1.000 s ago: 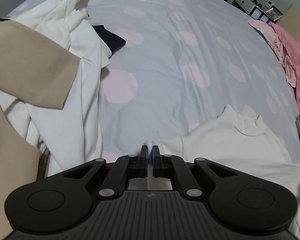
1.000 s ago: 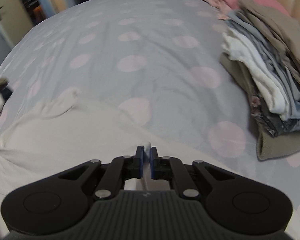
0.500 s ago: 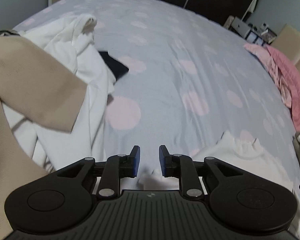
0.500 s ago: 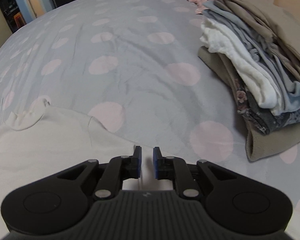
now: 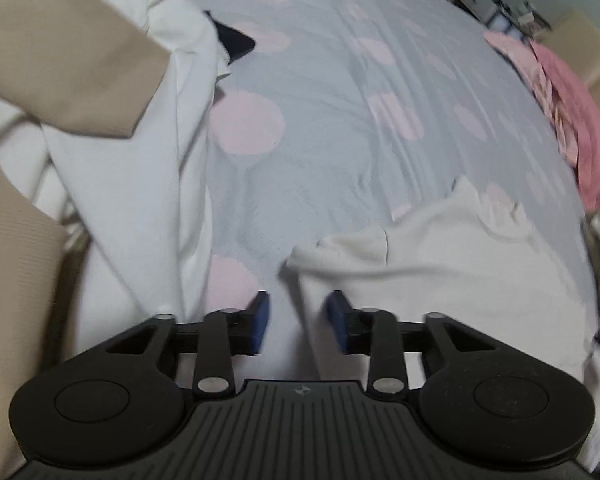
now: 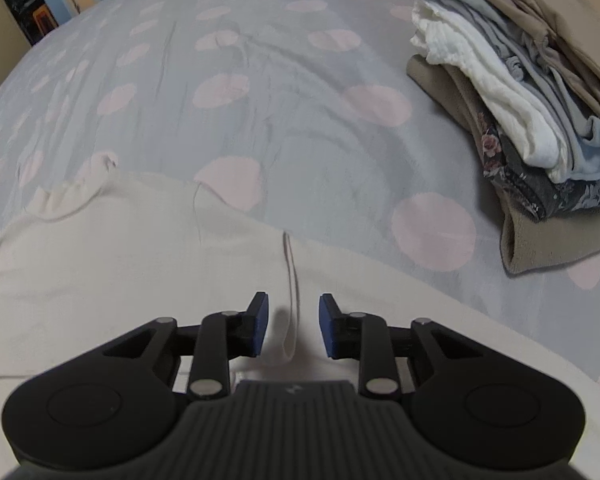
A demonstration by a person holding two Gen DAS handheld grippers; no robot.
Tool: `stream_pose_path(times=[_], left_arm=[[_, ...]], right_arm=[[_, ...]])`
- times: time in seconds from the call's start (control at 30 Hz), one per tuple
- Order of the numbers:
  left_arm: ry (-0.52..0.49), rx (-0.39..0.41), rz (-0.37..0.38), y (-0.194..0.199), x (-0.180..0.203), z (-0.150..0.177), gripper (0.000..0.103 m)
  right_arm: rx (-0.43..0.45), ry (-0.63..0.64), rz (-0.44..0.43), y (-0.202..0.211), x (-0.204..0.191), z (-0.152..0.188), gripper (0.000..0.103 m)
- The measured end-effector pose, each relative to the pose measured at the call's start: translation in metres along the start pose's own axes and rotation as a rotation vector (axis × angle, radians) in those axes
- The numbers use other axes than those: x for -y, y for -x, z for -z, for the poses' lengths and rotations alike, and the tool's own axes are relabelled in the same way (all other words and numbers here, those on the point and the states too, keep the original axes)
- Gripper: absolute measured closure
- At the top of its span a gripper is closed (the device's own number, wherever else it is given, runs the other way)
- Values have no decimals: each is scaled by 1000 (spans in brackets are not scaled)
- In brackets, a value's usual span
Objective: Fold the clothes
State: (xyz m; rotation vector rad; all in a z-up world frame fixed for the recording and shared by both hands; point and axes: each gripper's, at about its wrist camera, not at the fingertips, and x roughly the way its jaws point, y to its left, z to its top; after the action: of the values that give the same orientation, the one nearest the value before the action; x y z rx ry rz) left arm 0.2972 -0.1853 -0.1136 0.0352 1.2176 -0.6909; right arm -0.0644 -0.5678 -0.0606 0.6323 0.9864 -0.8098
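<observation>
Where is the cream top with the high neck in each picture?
Left wrist view: the cream top lies at the lower right, its sleeve end reaching toward the open tool.
Right wrist view: the top fills the lower left, under the open tool.
Shared landmark: the dotted grey bedsheet.

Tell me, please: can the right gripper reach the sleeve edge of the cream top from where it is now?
Probably yes. The right gripper is open, and the cream top lies flat on the bedspread, its sleeve edge running between the jaws with nothing over it.
</observation>
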Motion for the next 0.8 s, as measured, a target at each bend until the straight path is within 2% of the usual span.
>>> stream_pose_path(times=[0.1, 0.2, 0.33, 0.47, 0.53, 0.63, 0.8], left_arm=[[101, 39, 40, -8, -6, -11, 85], [159, 99, 54, -10, -9, -21, 97], [159, 148, 36, -10, -4, -26, 97], [101, 163, 0, 0, 4, -22, 97], [48, 153, 7, 10, 8, -17, 96], [-49, 128, 20, 27, 14, -7, 77], [-222, 34, 19, 44, 16, 28, 72]], right_arm=[[-28, -7, -9, -7, 0, 2, 68], [-64, -24, -30, -17, 1, 6, 68], [-95, -41, -24, -27, 4, 8, 68], [-84, -45, -28, -22, 4, 6, 68], [-72, -43, -30, -17, 5, 5, 68], [-62, -49, -32, -10, 8, 7, 67], [-63, -83, -59, -2, 16, 15, 67]])
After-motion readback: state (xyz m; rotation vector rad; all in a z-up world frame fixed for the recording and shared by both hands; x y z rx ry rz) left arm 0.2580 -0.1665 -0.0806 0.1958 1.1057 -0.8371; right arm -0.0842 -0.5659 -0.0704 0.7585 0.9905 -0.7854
